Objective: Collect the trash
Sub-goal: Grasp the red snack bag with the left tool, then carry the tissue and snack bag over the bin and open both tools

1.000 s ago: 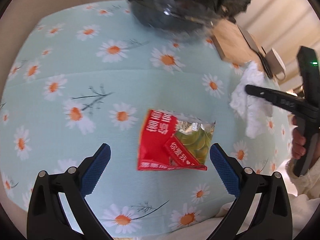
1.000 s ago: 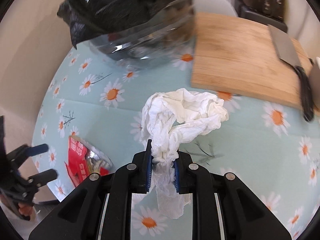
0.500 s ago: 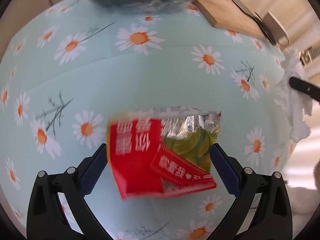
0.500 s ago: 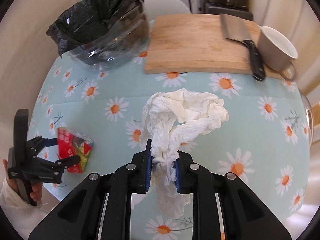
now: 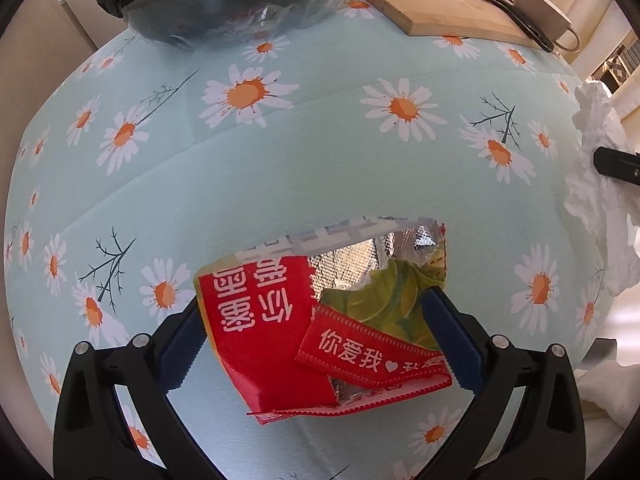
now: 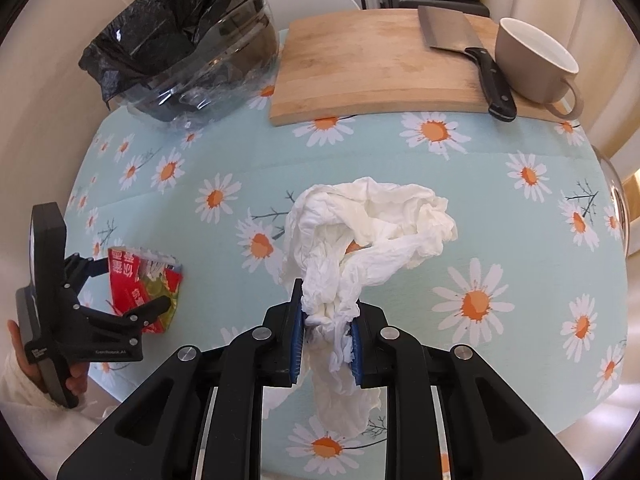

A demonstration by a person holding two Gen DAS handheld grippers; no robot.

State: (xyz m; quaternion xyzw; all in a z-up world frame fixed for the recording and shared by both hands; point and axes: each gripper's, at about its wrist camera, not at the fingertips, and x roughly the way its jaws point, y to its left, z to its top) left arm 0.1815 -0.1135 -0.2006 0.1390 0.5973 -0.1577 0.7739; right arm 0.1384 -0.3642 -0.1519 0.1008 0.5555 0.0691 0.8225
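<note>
A torn red snack wrapper [image 5: 264, 320] with a silver lining lies on the daisy tablecloth [image 5: 320, 160]. My left gripper [image 5: 314, 308] points down over it, open, a blue pad on each side of the wrapper without squeezing it. In the right wrist view the same wrapper [image 6: 140, 280] sits at the far left between the left gripper [image 6: 132, 284] fingers. My right gripper [image 6: 326, 312] is shut on a crumpled white tissue [image 6: 372, 216], which hangs above the cloth. That tissue [image 5: 596, 184] also shows at the right edge of the left wrist view.
A glass bowl lined with a black trash bag [image 6: 188, 48] stands at the back left. Beside it lies a wooden cutting board [image 6: 372, 64] with a cleaver [image 6: 452, 28], and a beige mug [image 6: 532, 64]. A hand [image 6: 24, 364] in a white sleeve holds the left gripper at the table's edge.
My left gripper has come down and forward, so the wrapper now lies between its fingers. The right gripper has drawn back from the bowl, still gripping the tissue.
</note>
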